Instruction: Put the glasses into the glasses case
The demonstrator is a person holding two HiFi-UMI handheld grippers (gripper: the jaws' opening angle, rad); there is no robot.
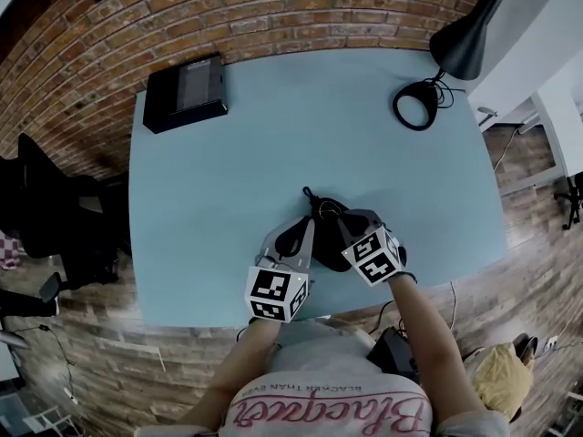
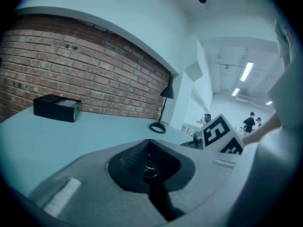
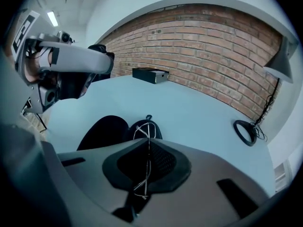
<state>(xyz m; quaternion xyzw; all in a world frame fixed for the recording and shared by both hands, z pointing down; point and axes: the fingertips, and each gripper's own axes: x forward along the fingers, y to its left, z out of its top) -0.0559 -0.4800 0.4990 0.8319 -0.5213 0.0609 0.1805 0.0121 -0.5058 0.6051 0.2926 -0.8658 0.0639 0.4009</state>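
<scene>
A black glasses case [image 1: 321,246] lies open near the table's front edge, with both grippers over it. In the right gripper view its dark halves [image 3: 103,130] sit just beyond my jaws. Thin wire glasses [image 3: 143,126] hang over the case, and their wire runs back into the seam of my right gripper [image 3: 149,143], which is shut on them. My left gripper [image 2: 149,148] has its jaws together; a small wire ring shows at their seam, and I cannot tell what it belongs to. From the right gripper view the left gripper [image 3: 106,63] is raised, up to the left of the case.
A black box [image 1: 185,91] stands at the table's far left corner. A black desk lamp [image 1: 460,44] with a ring base [image 1: 416,105] is at the far right. A brick wall runs behind the light blue table [image 1: 228,198].
</scene>
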